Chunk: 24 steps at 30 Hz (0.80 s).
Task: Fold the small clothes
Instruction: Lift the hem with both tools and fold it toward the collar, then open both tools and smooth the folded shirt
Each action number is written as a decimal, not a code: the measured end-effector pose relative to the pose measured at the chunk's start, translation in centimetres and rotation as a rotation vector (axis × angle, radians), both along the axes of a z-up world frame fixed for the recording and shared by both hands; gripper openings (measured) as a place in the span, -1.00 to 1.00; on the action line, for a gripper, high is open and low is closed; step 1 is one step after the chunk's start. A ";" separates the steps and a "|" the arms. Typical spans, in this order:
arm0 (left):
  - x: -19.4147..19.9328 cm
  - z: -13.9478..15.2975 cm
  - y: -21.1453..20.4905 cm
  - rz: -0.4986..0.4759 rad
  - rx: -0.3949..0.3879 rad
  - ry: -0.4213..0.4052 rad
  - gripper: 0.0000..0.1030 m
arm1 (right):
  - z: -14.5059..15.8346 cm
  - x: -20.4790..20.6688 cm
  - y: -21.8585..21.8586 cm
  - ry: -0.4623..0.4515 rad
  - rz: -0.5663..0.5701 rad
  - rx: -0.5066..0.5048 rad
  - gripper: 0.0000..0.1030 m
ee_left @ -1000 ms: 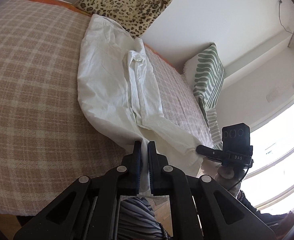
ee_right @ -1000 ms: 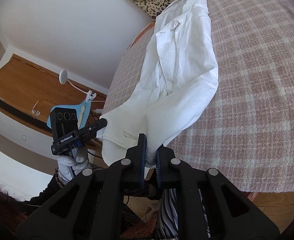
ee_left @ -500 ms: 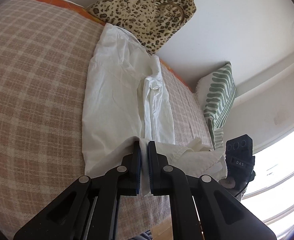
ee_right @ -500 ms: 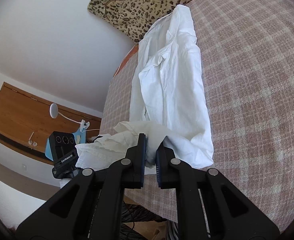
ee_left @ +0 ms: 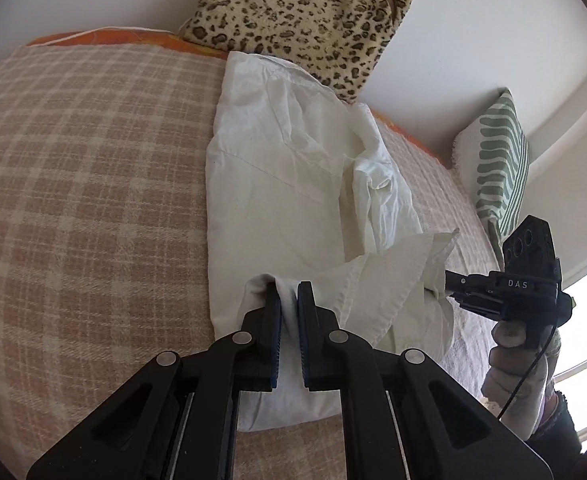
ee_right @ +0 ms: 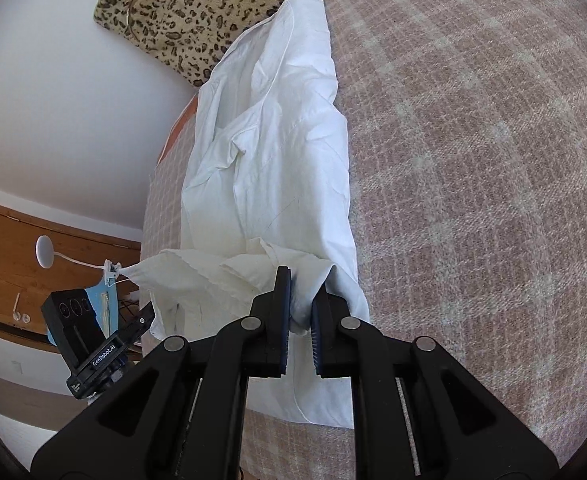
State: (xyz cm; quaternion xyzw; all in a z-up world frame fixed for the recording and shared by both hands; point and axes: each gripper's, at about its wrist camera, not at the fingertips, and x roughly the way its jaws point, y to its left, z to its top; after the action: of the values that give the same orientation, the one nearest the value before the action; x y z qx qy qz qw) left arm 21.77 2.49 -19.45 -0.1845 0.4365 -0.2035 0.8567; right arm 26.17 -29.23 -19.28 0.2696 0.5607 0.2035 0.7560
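Both grippers, left (ee_left: 288, 300) and right (ee_right: 301, 300), pinch my shirt's (ee_left: 277, 184) hem above the bed (ee_left: 85, 184); I should carry both corners level toward the collar for a square fold.

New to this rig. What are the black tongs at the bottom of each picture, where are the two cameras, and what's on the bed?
No robot arm here: a person holds a two-finger gripper in each hand, with a fisheye camera on each looking forward along its fingers. So the black tongs at the bottom are that camera's own gripper. One picture is from the left gripper, the other from the right gripper; each also shows the other gripper off to the side. On the checked bedspread lies a white shirt, stretched toward a leopard-print bag by the wall. A green-striped pillow stands further along. Both grippers are shut on the shirt's near hem, one at each end, holding it raised above the bed.
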 end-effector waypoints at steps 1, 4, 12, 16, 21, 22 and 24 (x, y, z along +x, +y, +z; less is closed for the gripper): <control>0.1 0.2 -0.2 0.001 0.021 -0.009 -0.86 | -0.1 0.2 0.1 0.006 0.000 -0.006 -0.79; 0.1 0.8 -0.4 -0.004 0.047 -0.034 -0.82 | -0.3 0.7 0.0 0.030 -0.001 0.007 -0.69; 1.1 0.3 1.9 0.060 -0.148 0.074 -0.54 | 1.4 1.1 -1.6 0.007 -0.103 0.141 0.04; 1.0 1.9 3.9 0.130 -0.160 0.033 -0.50 | 4.2 0.2 -1.8 -0.076 -0.119 0.081 0.04; -0.4 5.4 4.9 0.087 -0.130 -0.116 -0.50 | 9.6 -3.8 2.6 -0.276 0.097 -0.163 0.04; -0.8 5.8 4.3 0.044 -0.108 -0.142 -0.50 | 10.2 -4.8 3.9 -0.321 0.152 -0.231 0.04; -1.9 5.9 2.6 -0.046 -0.036 -0.174 -0.50 | 10.5 -6.1 6.6 -0.377 0.254 -0.332 0.02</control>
State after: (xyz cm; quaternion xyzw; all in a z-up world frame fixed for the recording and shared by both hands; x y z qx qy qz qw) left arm 19.89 5.07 -13.56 -0.1714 0.3611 -0.2462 0.8829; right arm 20.12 -22.65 -8.77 0.0269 0.4653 0.2485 0.8491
